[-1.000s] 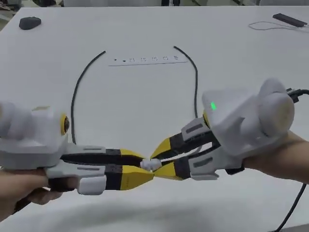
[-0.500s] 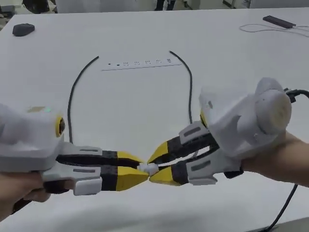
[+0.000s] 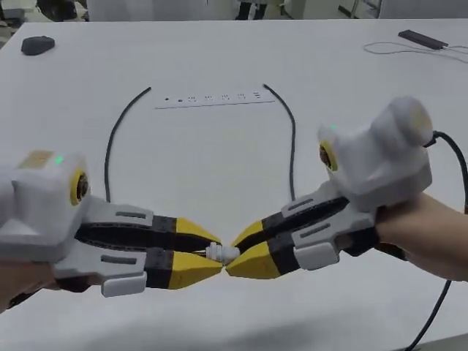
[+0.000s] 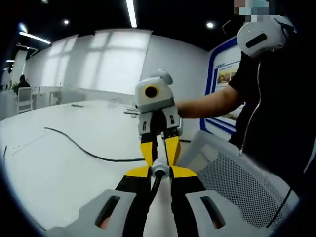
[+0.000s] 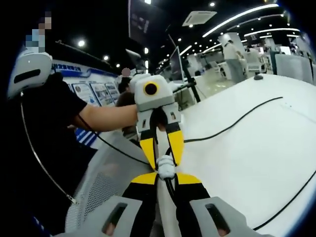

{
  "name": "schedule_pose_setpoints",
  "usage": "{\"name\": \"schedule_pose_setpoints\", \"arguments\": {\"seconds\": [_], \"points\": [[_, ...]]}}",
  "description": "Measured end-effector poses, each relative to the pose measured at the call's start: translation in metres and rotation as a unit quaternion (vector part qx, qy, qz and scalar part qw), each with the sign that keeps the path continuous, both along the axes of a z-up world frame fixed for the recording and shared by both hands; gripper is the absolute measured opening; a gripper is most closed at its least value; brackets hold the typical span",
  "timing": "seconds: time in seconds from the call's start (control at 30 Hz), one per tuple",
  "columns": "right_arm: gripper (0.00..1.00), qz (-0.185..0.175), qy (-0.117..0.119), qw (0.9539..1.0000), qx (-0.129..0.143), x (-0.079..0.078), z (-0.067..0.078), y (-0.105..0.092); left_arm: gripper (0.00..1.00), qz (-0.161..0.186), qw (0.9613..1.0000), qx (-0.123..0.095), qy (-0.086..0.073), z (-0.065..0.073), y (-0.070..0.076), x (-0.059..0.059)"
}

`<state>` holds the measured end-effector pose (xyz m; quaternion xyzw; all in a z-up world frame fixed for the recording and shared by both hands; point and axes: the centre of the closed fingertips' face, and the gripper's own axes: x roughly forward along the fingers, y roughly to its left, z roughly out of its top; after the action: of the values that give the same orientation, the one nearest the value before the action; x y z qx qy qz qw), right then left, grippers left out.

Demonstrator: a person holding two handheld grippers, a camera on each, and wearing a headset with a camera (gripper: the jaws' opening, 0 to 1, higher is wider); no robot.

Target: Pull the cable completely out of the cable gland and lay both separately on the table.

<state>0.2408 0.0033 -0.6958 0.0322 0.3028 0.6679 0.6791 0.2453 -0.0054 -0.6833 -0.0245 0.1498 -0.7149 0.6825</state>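
Note:
A small white cable gland (image 3: pixel 222 254) hangs above the table between the two grippers, which meet tip to tip. My left gripper (image 3: pixel 213 254) comes in from the left, shut on the black cable right behind the gland (image 4: pixel 159 168). From the right, my right gripper (image 3: pixel 235 253) is shut on the gland (image 5: pixel 166 167). A short run of black cable (image 4: pixel 152 190) lies between the left jaws, and cable (image 5: pixel 171 186) also lies between the right jaws. The rest of the cable (image 3: pixel 110 157) loops over the table behind the grippers.
A white power strip (image 3: pixel 216 98) lies flat at the table's middle back. A dark mouse-like object (image 3: pixel 36 45) sits at the far left corner. A dark device with a thin wire (image 3: pixel 420 38) rests at the far right. The person holding the grippers (image 4: pixel 269 108) stands close behind them.
The right gripper's jaws, spread around the gland a second ago, have closed on it. Its body has levelled out, and both grippers sit slightly lower in the picture.

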Motion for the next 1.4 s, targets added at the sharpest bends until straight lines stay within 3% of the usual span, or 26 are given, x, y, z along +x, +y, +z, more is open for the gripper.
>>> {"name": "schedule_pose_setpoints", "arguments": {"seconds": [0.1, 0.13, 0.17, 0.27, 0.3, 0.33, 0.37, 0.43, 0.47, 0.5, 0.53, 0.57, 0.63, 0.7, 0.73, 0.87, 0.97, 1.03, 1.17, 1.2, 1.27, 1.3, 1.37, 1.4], "points": [[0.07, 0.000, -0.006, 1.0000, -0.001, -0.003, 0.002, 0.001, 0.14, 0.000, 1.0000, -0.003, 0.000, 0.000, 0.000, 0.001], [0.07, 0.005, -0.046, 0.9989, -0.003, -0.001, 0.003, 0.001, 0.14, 0.000, 1.0000, -0.003, 0.000, 0.001, 0.000, 0.000], [0.07, 0.001, -0.068, 0.9977, -0.002, 0.001, 0.004, 0.001, 0.14, 0.003, 1.0000, -0.004, 0.001, 0.001, 0.000, 0.002], [0.07, 0.007, -0.119, 0.9928, -0.007, 0.000, 0.007, 0.002, 0.14, 0.020, 0.9979, -0.011, 0.060, 0.002, 0.002, 0.005], [0.06, 0.016, -0.148, 0.9887, -0.017, 0.000, 0.006, 0.002, 0.14, 0.024, 0.9960, -0.016, 0.085, 0.004, 0.002, 0.006], [0.06, 0.017, -0.177, 0.9839, -0.017, 0.001, 0.008, 0.003, 0.14, 0.027, 0.9957, -0.016, 0.087, 0.002, 0.002, 0.007], [0.06, 0.016, -0.180, 0.9833, -0.022, 0.000, 0.006, 0.002, 0.14, 0.024, 0.9961, -0.018, 0.083, 0.001, 0.002, 0.006], [0.06, 0.013, -0.176, 0.9840, -0.025, -0.004, 0.004, 0.002, 0.14, 0.024, 0.9955, -0.020, 0.089, 0.001, 0.002, 0.005], [0.06, 0.011, -0.169, 0.9852, -0.026, -0.003, 0.003, 0.002, 0.14, 0.022, 0.9962, -0.020, 0.083, 0.000, 0.001, 0.003], [0.06, 0.007, -0.151, 0.9882, -0.024, -0.005, 0.003, 0.002, 0.14, 0.018, 0.9968, -0.019, 0.075, 0.000, 0.001, 0.001], [0.06, 0.000, -0.122, 0.9923, -0.021, -0.006, 0.003, 0.001, 0.14, 0.011, 0.9985, -0.023, 0.049, 0.000, 0.000, 0.000], [0.07, -0.003, -0.104, 0.9944, -0.018, -0.006, 0.004, 0.001, 0.14, 0.011, 0.9986, -0.025, 0.046, 0.002, -0.001, -0.001], [0.07, -0.005, -0.061, 0.9981, -0.009, -0.008, 0.005, 0.001, 0.14, 0.002, 0.9994, -0.023, 0.027, 0.001, -0.001, -0.003], [0.08, -0.012, -0.038, 0.9992, -0.003, -0.005, 0.006, -0.002, 0.14, -0.002, 0.9998, -0.021, 0.006, 0.001, -0.003, -0.004], [0.08, -0.012, -0.035, 0.9993, 0.000, -0.004, 0.007, -0.002, 0.14, -0.001, 0.9997, -0.020, 0.011, 0.001, -0.003, -0.004], [0.08, -0.020, -0.011, 0.9995, 0.022, -0.003, 0.013, 0.000, 0.14, -0.007, 0.9998, -0.017, -0.001, 0.001, -0.004, -0.005], [0.08, -0.011, -0.022, 0.9996, 0.016, -0.005, 0.012, -0.001, 0.14, -0.011, 0.9998, -0.013, -0.005, 0.001, -0.005, -0.007], [0.07, -0.004, -0.044, 0.9989, 0.013, -0.007, 0.012, 0.000, 0.14, -0.011, 0.9999, -0.013, -0.004, 0.001, -0.005, -0.007], [0.06, -0.002, -0.077, 0.9969, 0.014, -0.006, 0.015, -0.002, 0.14, 0.000, 0.9993, -0.021, 0.031, 0.003, -0.005, -0.004], [0.06, -0.003, -0.084, 0.9964, 0.015, -0.006, 0.016, -0.003, 0.14, 0.003, 0.9985, -0.023, 0.050, 0.004, -0.005, -0.003], [0.06, -0.001, -0.113, 0.9936, 0.011, -0.005, 0.017, -0.003, 0.14, 0.005, 0.9980, -0.023, 0.058, 0.004, -0.005, -0.002], [0.06, 0.003, -0.130, 0.9914, 0.009, -0.005, 0.017, -0.003, 0.14, 0.007, 0.9964, -0.022, 0.081, 0.004, -0.005, -0.003], [0.06, 0.009, -0.149, 0.9888, 0.003, -0.006, 0.017, -0.003, 0.14, 0.006, 0.9942, -0.023, 0.105, 0.004, -0.005, -0.003], [0.06, 0.016, -0.172, 0.9850, -0.004, -0.006, 0.017, -0.002, 0.14, 0.010, 0.9911, -0.021, 0.131, 0.004, -0.005, -0.003]]}}
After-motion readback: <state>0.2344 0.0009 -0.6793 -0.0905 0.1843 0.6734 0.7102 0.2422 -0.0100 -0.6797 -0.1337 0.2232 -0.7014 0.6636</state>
